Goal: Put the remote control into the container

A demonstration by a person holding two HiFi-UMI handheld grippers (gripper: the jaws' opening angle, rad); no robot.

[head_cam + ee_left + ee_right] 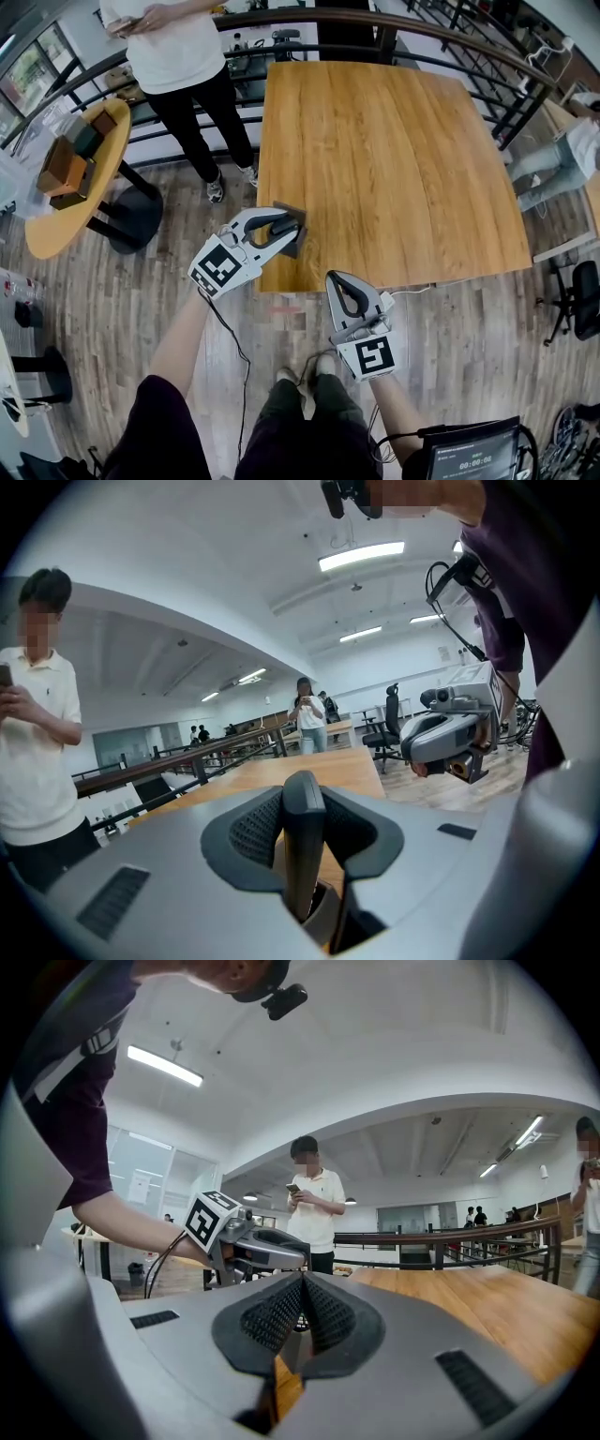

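Over the near left corner of a bare wooden table (394, 169), the left gripper (284, 228) pinches a slim dark slab, apparently the remote control (303, 841), seen edge-on between its pads. The right gripper (302, 1316), claw pressed together and empty, hangs just off the table's near edge. The remote looks light, rigid and smooth-shelled, likely to slip unless clamped across its middle. No container shows in any view. The tabletop ahead lies open; a bystander (178, 56) stands by the far left corner, with a railing (309, 19) behind
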